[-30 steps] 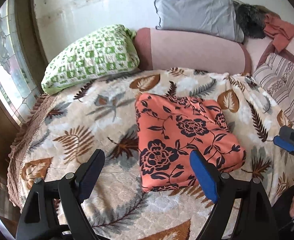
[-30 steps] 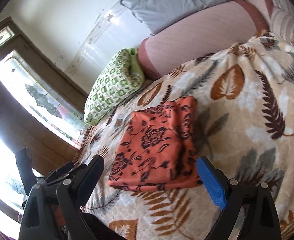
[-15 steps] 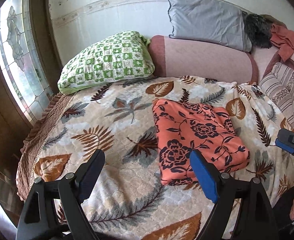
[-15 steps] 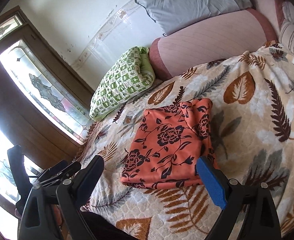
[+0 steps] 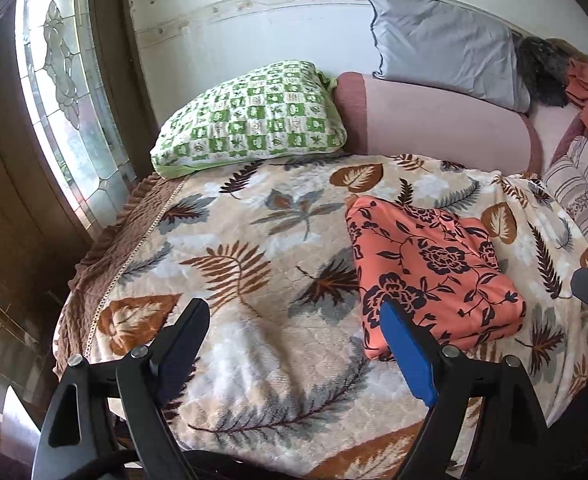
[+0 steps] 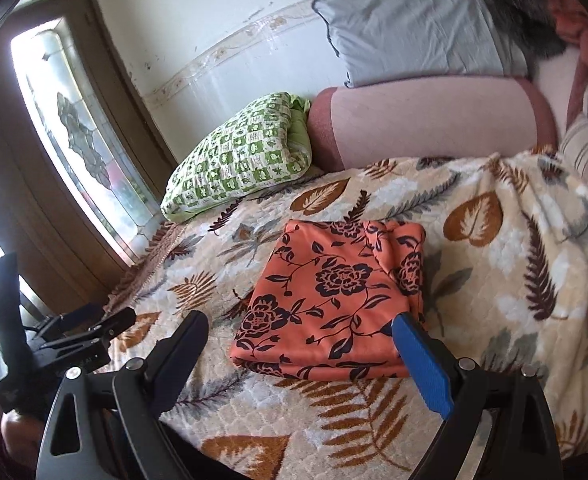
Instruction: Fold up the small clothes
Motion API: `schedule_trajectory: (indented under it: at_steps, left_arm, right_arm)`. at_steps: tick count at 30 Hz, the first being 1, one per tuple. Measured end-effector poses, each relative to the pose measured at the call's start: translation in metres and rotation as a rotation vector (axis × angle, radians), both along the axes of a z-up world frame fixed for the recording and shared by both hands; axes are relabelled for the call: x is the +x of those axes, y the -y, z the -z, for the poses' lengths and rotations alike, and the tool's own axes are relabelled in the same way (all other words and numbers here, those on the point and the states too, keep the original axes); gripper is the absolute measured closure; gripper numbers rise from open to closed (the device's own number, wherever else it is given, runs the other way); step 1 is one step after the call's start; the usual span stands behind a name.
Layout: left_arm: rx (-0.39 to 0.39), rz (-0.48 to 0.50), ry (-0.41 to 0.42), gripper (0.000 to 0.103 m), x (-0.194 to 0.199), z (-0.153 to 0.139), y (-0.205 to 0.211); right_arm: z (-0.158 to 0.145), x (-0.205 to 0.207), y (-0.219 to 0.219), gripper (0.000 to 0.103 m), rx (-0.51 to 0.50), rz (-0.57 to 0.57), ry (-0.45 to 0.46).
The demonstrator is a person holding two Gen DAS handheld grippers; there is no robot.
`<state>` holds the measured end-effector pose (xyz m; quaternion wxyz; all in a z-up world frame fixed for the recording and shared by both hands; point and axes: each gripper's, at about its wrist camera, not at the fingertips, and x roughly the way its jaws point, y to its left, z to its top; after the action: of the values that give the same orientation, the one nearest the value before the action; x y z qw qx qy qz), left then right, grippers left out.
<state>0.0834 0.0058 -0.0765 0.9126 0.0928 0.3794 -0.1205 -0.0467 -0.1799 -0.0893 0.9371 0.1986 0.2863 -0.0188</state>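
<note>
Folded orange garment lies on leaf-print blanket; right tongs spread, empty.

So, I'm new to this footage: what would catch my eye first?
The orange floral garment, folded into a neat rectangle, lies on the leaf-patterned blanket in the middle of the bed. Behind it, a green checked pillow leans near the stained-glass window. Both grippers, left and right, hover open and empty.
</note>
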Motion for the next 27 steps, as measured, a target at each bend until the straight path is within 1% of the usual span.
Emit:
schedule_trajectory:
  at_steps: [4,8,12,17,19,22,27]
  left_arm:
    - [-0.001,-0.009,0.003,0.016,-0.004,-0.002,-0.002]
    - [-0.006,-0.001,0.004,0.016,-0.006,-0.002,-0.002]
    - [0.002,0.005,-0.034,0.016,-0.003,0.011,-0.002]
    - [0.038,-0.016,-0.089,0.016,0.006,0.035,-0.002]
    - [0.036,-0.021,-0.1,0.016,0.008,0.038,-0.001]
    - [0.031,-0.019,-0.092,0.016,0.008,0.035,0.004]
    - [0.028,-0.016,-0.059,0.016,0.006,0.022,0.011]
  right_arm:
    - [-0.007,-0.005,-0.007,0.008,-0.023,-0.002,0.01]
    - [-0.007,-0.007,-0.012,0.008,-0.038,-0.005,0.009]
    - [0.005,-0.007,-0.003,0.008,0.007,0.008,-0.018]
    - [0.022,-0.007,0.013,0.008,0.046,0.036,-0.055]
    - [0.025,-0.007,0.017,0.008,0.056,0.045,-0.062]
    - [0.026,-0.008,0.022,0.008,0.059,0.058,-0.065]
    - [0.016,-0.008,0.016,0.008,0.005,0.064,-0.055]
